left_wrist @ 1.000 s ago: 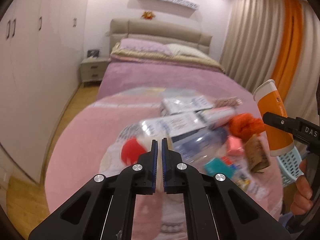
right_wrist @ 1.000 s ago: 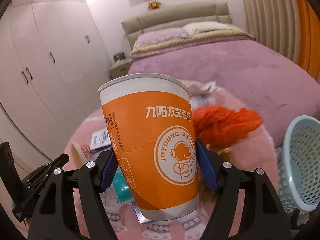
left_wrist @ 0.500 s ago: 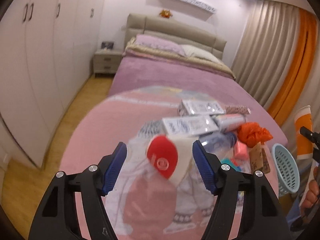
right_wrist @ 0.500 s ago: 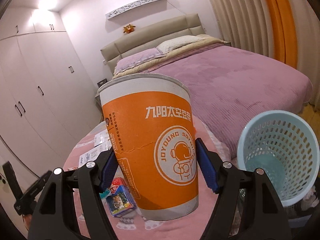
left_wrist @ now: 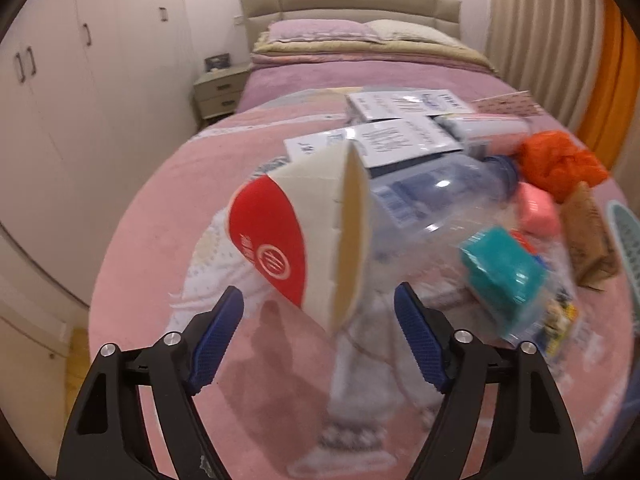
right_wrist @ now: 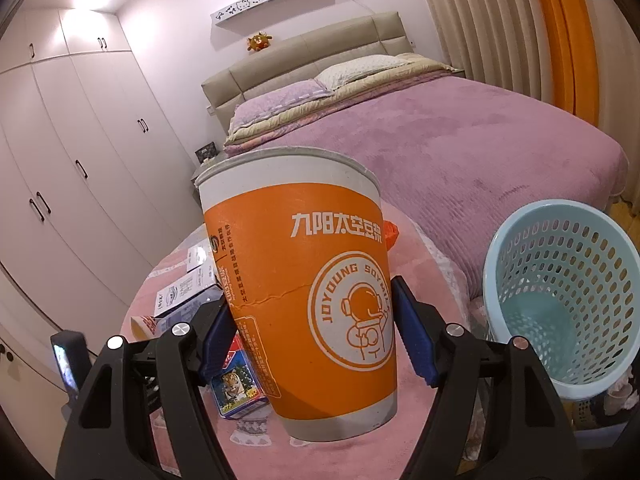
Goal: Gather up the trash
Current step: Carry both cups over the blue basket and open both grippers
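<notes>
— Since a second ago the left gripper (left_wrist: 319, 330) has gone from fully closed to wide apart, and its jaws are opening at this moment; the view has dropped closer to the clutter too.

— Anything between them?

— No. A flattened red-and-white paper cup (left_wrist: 304, 236) lies on its side just ahead of the blue pads (left_wrist: 216, 340), untouched, with a clear plastic bottle (left_wrist: 436, 204) beyond it to the right.

— And the other hand?

— The right gripper (right_wrist: 310, 336) clamps an orange paper cup (right_wrist: 304, 292) upright, both pads pressed against its sides. It has swung round: the light blue mesh basket (right_wrist: 560, 292) now sits just right of the tongs, near the cup.

— What else lies about?

— Ahead of the left tongs, on the pink blanket (left_wrist: 168, 216): white boxes (left_wrist: 404, 140), a teal box (left_wrist: 500, 268), a pink block (left_wrist: 536, 208) and crumpled orange plastic (left_wrist: 560, 164) further right. Below the right tongs, left of the cup, a small tiger-print box (right_wrist: 236, 392).
</notes>
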Demonstrator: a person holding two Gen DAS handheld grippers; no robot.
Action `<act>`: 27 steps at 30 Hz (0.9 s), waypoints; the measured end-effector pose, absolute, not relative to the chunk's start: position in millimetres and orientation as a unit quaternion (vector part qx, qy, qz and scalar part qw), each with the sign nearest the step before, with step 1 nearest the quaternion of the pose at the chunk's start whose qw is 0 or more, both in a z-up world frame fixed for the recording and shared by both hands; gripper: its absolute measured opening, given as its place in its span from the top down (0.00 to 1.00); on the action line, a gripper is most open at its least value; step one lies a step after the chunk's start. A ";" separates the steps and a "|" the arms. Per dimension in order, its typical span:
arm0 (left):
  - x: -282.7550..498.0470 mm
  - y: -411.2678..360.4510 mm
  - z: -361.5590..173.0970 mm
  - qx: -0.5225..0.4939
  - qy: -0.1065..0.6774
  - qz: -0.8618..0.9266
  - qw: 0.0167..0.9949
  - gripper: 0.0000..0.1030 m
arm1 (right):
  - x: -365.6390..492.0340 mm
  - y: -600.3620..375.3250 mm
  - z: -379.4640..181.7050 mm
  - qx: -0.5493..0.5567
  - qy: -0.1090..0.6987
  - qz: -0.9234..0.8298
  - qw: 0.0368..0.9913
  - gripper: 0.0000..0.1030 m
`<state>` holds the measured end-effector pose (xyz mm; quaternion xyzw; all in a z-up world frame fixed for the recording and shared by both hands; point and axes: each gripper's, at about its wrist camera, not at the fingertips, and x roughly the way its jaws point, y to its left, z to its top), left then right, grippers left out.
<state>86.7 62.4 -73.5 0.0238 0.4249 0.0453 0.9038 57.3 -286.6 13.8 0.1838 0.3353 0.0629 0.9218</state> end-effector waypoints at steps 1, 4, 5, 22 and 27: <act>90.0 63.5 -74.0 0.026 0.427 0.053 0.903 0.33 | 57.0 -287.1 11.6 0.184 0.336 0.063 0.922 0.33; 94.3 69.6 -74.4 0.025 0.427 0.062 0.902 0.57 | 57.5 -289.3 9.0 0.184 0.337 0.062 0.921 0.33; 93.7 70.4 -73.9 0.022 0.426 0.060 0.902 0.67 | 57.1 -290.9 8.2 0.185 0.336 0.061 0.922 0.33; 31.0 53.9 16.9 -0.023 0.277 -0.050 0.959 0.84 | 36.2 -332.5 24.0 0.210 0.296 0.017 0.932 0.33; 37.1 -6.1 34.9 -0.008 0.264 -0.128 0.956 0.84 | 27.0 -367.9 21.5 0.220 0.288 -0.034 0.931 0.33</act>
